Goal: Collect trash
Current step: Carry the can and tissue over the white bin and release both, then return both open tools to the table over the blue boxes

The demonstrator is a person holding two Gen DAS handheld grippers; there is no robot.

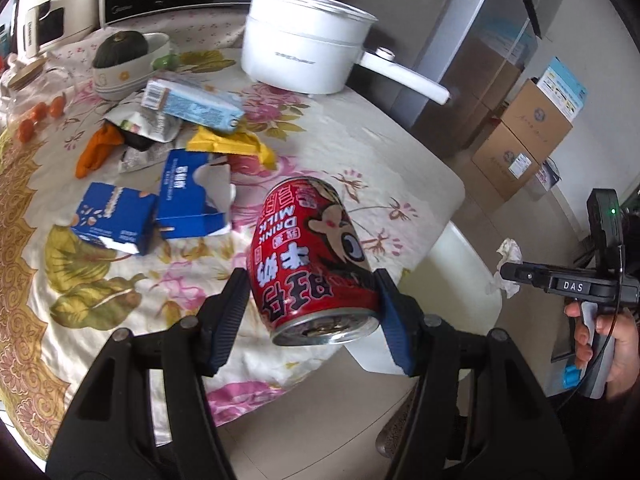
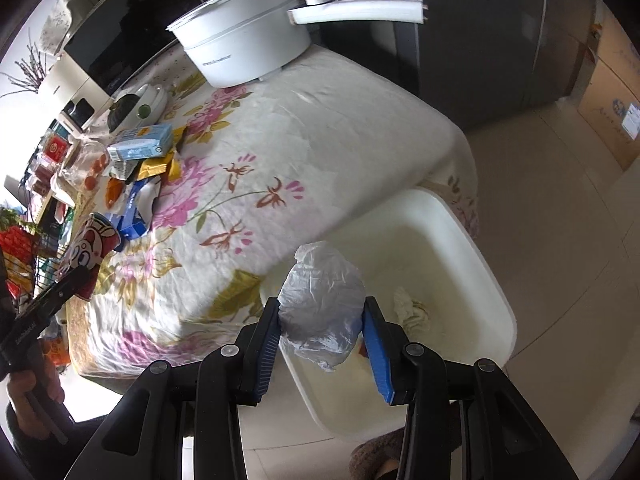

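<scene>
My left gripper (image 1: 312, 300) is shut on a red milk drink can (image 1: 312, 256) and holds it above the table's near edge; the can also shows in the right wrist view (image 2: 90, 248). My right gripper (image 2: 322, 320) is shut on a crumpled whitish plastic bag (image 2: 322, 308) above the white bin (image 2: 472, 248), which sits on the floor beside the table. A crumpled tissue (image 2: 412, 310) lies inside the bin. More trash lies on the floral tablecloth: blue cartons (image 1: 116, 216), a torn blue box (image 1: 192, 196), a yellow wrapper (image 1: 232, 146), a light blue carton (image 1: 192, 106).
A white electric pot (image 1: 308, 52) with a long handle stands at the table's far side. A bowl with a squash (image 1: 124, 60) and small oranges (image 1: 40, 116) sit at the far left. Cardboard boxes (image 1: 520, 136) and a fridge (image 1: 472, 60) stand to the right.
</scene>
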